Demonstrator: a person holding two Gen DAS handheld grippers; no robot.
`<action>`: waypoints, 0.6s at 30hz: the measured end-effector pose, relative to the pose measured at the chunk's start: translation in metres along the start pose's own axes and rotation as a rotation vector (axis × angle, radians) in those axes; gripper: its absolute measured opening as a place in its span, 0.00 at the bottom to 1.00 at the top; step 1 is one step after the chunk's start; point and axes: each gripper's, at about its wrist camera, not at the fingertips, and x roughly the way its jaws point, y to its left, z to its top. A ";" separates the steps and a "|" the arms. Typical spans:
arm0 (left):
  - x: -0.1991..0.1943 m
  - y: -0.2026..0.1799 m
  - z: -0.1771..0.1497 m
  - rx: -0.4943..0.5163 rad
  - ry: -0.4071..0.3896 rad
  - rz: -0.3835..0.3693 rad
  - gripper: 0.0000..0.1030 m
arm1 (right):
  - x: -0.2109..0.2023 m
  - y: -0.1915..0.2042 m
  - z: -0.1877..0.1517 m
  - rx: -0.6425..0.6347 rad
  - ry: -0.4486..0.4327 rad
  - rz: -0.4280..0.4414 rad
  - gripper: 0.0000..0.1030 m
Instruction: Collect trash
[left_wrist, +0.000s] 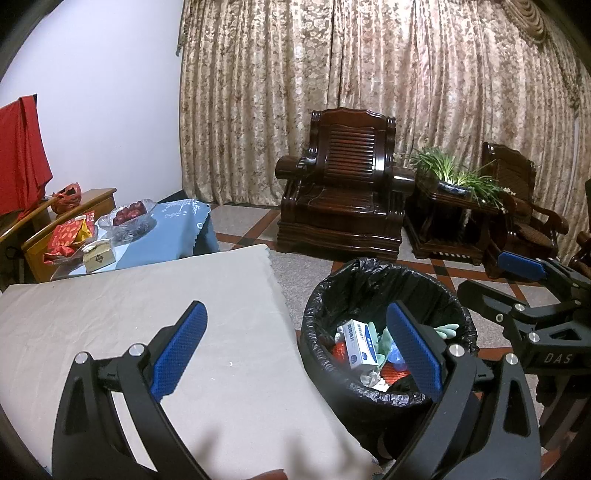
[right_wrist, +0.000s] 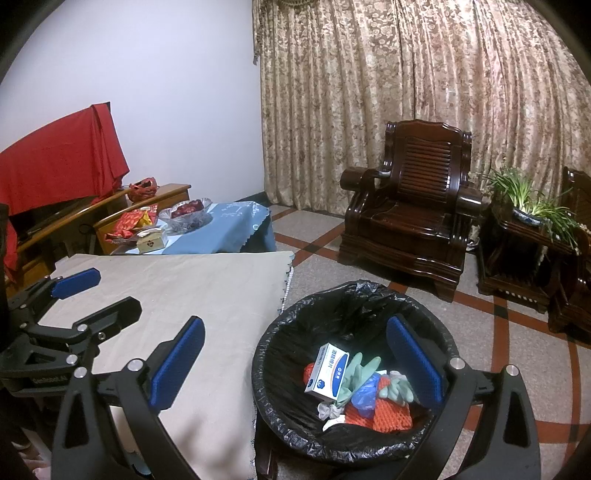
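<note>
Both my claws, left gripper (left_wrist: 295, 347) and right gripper (right_wrist: 295, 358), gape apart, holding nothing. Trash sits in the lined bin (right_wrist: 280, 332) off the table's right edge: box (right_wrist: 327, 371), gloves (right_wrist: 360, 369), orange netting (right_wrist: 391, 415). Tablecloth (right_wrist: 199, 295) shows bare; collection looks essentially finished.

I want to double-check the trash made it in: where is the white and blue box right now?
The box lies inside the black-lined bin on the floor right of the table, leaning on green gloves and orange netting; both views show it.
</note>
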 end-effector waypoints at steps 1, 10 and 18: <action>0.000 0.000 0.000 0.000 0.000 0.000 0.92 | 0.000 0.000 0.000 0.000 -0.001 0.000 0.94; 0.000 0.000 0.001 0.000 0.000 0.000 0.92 | 0.000 0.001 0.000 0.000 0.000 0.000 0.94; -0.001 0.000 0.001 0.001 0.001 0.000 0.92 | 0.001 0.002 0.000 0.000 0.001 0.000 0.94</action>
